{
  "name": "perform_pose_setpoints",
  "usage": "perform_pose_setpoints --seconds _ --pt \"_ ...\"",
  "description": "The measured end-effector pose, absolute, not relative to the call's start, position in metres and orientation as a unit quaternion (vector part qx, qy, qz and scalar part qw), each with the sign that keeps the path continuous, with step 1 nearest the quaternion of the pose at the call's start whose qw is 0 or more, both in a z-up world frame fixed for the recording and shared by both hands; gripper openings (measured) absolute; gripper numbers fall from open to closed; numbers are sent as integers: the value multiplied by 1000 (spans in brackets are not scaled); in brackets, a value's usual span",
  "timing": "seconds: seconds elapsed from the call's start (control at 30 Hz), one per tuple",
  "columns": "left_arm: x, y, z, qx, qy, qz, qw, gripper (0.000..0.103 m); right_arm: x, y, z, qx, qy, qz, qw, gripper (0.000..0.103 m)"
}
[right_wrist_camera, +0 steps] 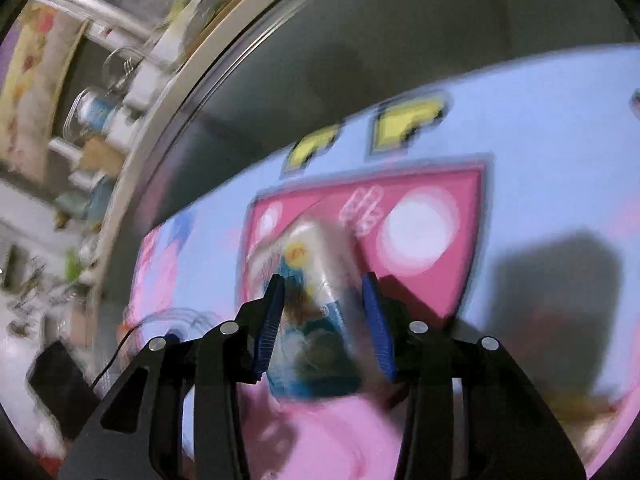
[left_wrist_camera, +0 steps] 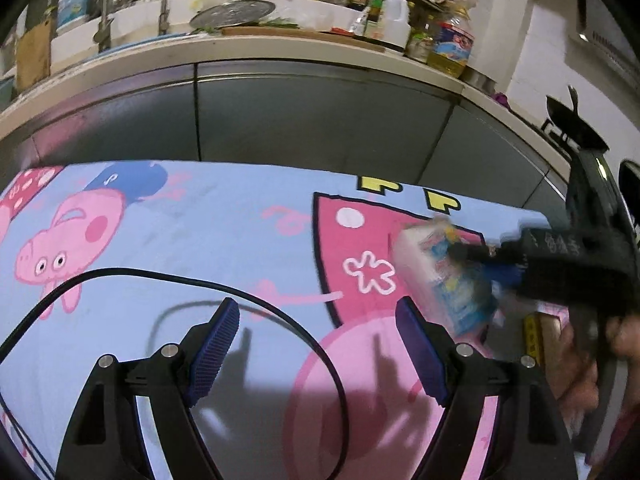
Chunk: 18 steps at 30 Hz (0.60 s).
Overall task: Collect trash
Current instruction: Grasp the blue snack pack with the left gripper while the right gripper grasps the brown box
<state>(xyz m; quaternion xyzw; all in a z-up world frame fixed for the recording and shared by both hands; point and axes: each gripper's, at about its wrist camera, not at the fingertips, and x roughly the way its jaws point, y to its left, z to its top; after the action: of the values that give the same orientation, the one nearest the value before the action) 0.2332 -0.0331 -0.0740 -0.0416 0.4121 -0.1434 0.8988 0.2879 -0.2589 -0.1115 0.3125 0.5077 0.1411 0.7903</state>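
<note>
A crumpled snack wrapper point(left_wrist_camera: 444, 276), white and blue, is held above the cartoon-print tablecloth point(left_wrist_camera: 168, 232) at the right. My right gripper point(left_wrist_camera: 476, 256) comes in from the right and is shut on it. In the right wrist view the wrapper point(right_wrist_camera: 316, 320) sits between the blue pads point(right_wrist_camera: 272, 320), and my right gripper point(right_wrist_camera: 325, 284) is blurred by motion. My left gripper point(left_wrist_camera: 316, 312) is open and empty, low over the cloth, left of the wrapper. Its blue pads point(left_wrist_camera: 216, 344) stand wide apart.
A black cable point(left_wrist_camera: 208, 284) loops over the cloth in front of my left gripper. Grey cabinet doors point(left_wrist_camera: 320, 120) stand behind the table. The counter point(left_wrist_camera: 280, 44) above holds bottles, a pan lid and a sink tap. A brown and yellow item point(left_wrist_camera: 540, 340) lies at the right edge.
</note>
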Motion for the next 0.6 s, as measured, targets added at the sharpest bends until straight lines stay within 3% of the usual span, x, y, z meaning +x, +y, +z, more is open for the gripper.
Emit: perform_pose_setpoints --seconds 0.1,0.27,0.37,0.5,0.6 --pt "230 -15 -71 -87 412 -154 894 82 258 -242 -110 318 513 182 776 40" --pt "227 -13 -64 -105 411 -152 893 83 200 -251 -75 267 443 147 843 42" --pt "224 -38 -56 -72 399 -166 899 93 162 -264 -60 239 399 94 880 43" --pt "222 -90 -60 32 379 -177 908 97 107 -287 -54 194 346 2 918 69" --pt "223 -115 -73 76 386 -181 902 97 89 -288 -65 159 353 -28 922 73"
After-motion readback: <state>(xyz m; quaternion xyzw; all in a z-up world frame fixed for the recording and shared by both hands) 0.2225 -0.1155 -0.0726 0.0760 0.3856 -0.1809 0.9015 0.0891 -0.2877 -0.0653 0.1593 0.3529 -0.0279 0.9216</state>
